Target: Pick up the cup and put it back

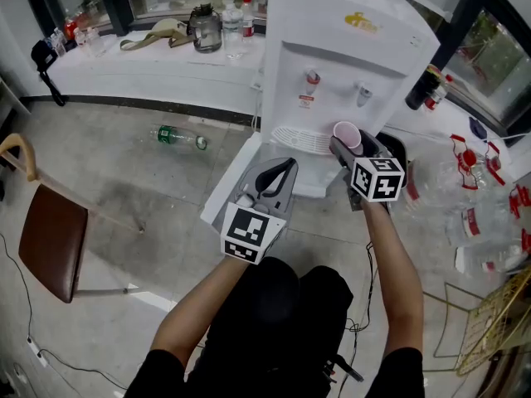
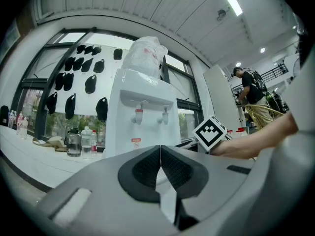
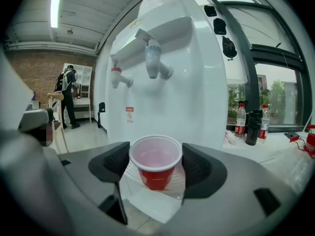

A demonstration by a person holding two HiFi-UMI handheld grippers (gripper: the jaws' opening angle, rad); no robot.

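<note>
A red plastic cup with a pale inside (image 3: 154, 177) sits clamped between the jaws of the right gripper (image 3: 155, 157). It is held just in front of the white floor-standing water dispenser (image 1: 332, 48), below its taps and beside the ribbed white drip tray (image 1: 299, 140). The left gripper (image 2: 160, 162), jaws pressed together on nothing, hangs nearer the person.

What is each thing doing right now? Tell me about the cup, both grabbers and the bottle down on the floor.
red cup: upright, looks empty, held by the right gripper.
right gripper: shut on the red cup.
left gripper: shut, holding nothing.
plastic bottle: lying on its side.
</note>
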